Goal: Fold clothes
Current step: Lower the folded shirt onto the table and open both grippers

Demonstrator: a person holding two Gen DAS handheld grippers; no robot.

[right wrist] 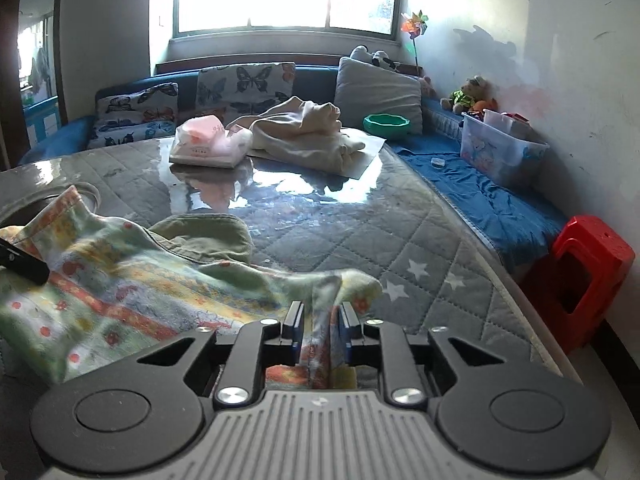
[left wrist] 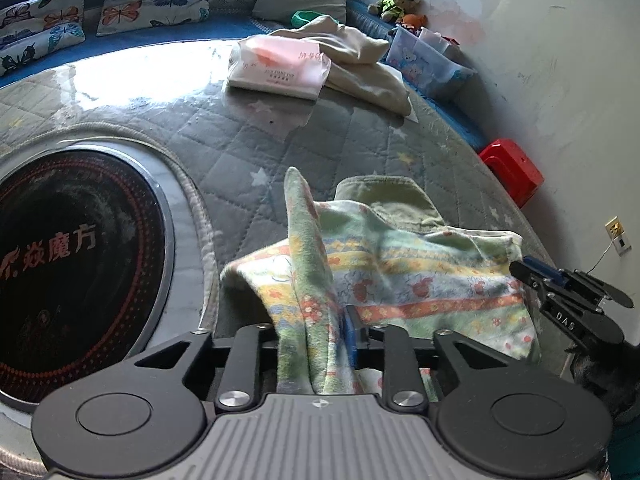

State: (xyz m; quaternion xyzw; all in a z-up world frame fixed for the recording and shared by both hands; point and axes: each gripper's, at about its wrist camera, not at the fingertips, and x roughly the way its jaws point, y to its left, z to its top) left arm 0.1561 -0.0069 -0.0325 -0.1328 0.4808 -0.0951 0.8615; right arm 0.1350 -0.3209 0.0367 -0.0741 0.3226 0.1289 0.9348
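Cloth fills the near part of the table: a soft, fuzzy towel (left wrist: pixel 420 280) with green, yellow and orange stripes and little red flowers. It lies in a loose heap, and one corner stands up in a tall, floppy fold. Under it peeks a plain olive-green garment (right wrist: pixel 200 236) with a stitched seam.

Both sit on a quilted grey table cover (left wrist: pixel 248 136) with small white stars, under a shiny clear sheet that mirrors the window.

The left gripper (left wrist: pixel 316 340) has black, hard fingers. A bunched strip of the towel runs up between them. The cloth hides the pads, so I cannot tell if they press on it. The right gripper (right wrist: pixel 319 320) has its jaws a little apart, with blue pads, and a thin fold of the towel edge stands in the gap. The pads do not seem to pinch it.

A round, black, glassy cooker plate (left wrist: pixel 76 256) with red rings is set into the table on the left. Farther back lie a crinkly plastic bag (right wrist: pixel 208 144) and a rumpled cream cloth (right wrist: pixel 308 136). A smooth red plastic stool (right wrist: pixel 580 276) stands by the wall.
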